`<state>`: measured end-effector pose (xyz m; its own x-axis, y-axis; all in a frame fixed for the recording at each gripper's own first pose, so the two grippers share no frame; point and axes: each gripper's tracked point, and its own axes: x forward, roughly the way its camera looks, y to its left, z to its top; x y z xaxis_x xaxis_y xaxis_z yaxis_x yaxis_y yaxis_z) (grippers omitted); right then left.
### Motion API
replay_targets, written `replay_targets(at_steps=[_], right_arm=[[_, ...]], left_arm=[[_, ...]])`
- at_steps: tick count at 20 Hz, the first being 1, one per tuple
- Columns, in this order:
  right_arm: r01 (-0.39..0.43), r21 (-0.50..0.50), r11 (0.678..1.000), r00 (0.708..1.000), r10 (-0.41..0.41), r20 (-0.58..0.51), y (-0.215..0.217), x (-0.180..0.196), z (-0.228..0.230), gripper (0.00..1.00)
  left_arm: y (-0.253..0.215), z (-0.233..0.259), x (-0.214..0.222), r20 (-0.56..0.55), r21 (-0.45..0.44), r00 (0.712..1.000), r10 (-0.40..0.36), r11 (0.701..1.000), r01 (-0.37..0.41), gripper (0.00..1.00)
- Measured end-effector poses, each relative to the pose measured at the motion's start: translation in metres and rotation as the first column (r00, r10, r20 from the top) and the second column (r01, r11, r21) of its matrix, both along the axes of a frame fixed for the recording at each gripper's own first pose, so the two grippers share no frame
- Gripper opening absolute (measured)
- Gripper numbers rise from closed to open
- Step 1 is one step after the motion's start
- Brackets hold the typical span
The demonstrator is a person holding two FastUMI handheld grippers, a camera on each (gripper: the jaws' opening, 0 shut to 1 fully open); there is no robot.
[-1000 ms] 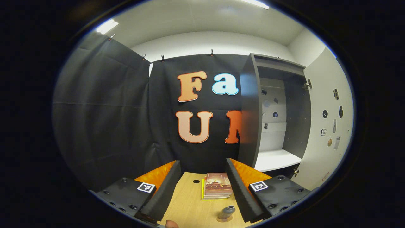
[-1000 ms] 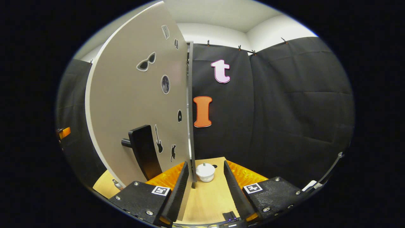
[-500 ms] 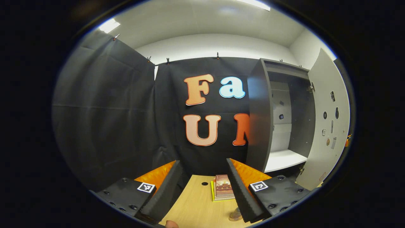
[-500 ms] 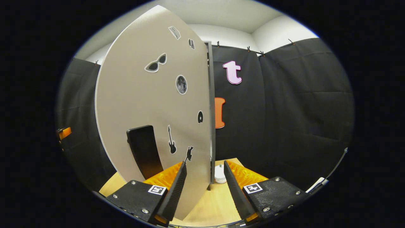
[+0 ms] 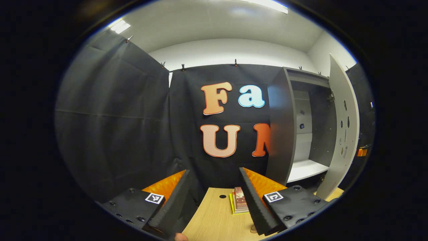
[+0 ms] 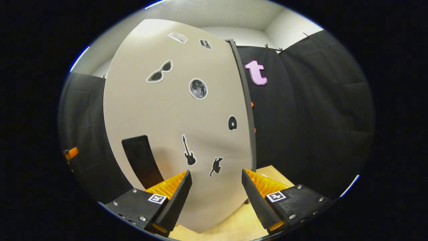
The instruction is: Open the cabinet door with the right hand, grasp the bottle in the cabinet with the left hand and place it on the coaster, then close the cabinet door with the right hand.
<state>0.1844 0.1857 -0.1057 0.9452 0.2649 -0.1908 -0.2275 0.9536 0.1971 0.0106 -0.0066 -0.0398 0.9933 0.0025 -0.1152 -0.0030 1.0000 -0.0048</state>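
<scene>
Since a second ago our left gripper (image 5: 214, 197), fingers released and empty, has swung away from the bottle, and just the coaster's (image 5: 253, 230) edge peeks beside its right finger on the near bench (image 5: 214, 221), left of the stacked books (image 5: 239, 200). Meanwhile the cabinet door (image 6: 177, 134) has swung from edge-on to broadside before our right gripper (image 6: 216, 197), fingers released and pushing, so we judge closing is well along. The cabinet's (image 5: 302, 134) white shelf (image 5: 306, 169) sits bare, door ajar.
</scene>
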Motion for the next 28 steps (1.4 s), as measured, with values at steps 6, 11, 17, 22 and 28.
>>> replay_targets(at_steps=[6,11,17,22,28], right_arm=[[-0.056,0.024,0.998,0.998,0.056,-0.007,0.027,0.006,-0.004,0.93],[-0.054,-0.037,0.998,0.998,0.054,0.01,0.034,0.016,-0.007,0.93],[-0.06,-0.073,0.996,0.998,0.061,0.014,0.04,0.021,-0.006,0.93],[-0.047,-0.137,0.989,0.998,0.053,0.034,0.042,0.023,-0.004,0.93],[-0.026,-0.144,0.989,0.999,0.031,0.034,0.046,0.031,-0.006,0.93]], left_arm=[[0.025,-0.007,0.003,-0.012,0.018,0.999,0.031,0.999,-0.031,0.93],[0.047,-0.012,0.0,-0.022,0.026,0.998,0.061,0.998,-0.061,0.94],[0.056,-0.019,0.006,-0.021,0.023,0.997,0.072,0.997,-0.071,0.93],[0.057,-0.018,0.013,-0.007,0.031,0.998,0.066,0.997,-0.065,0.94],[0.063,-0.023,0.018,-0.008,0.033,0.997,0.074,0.997,-0.074,0.93]])
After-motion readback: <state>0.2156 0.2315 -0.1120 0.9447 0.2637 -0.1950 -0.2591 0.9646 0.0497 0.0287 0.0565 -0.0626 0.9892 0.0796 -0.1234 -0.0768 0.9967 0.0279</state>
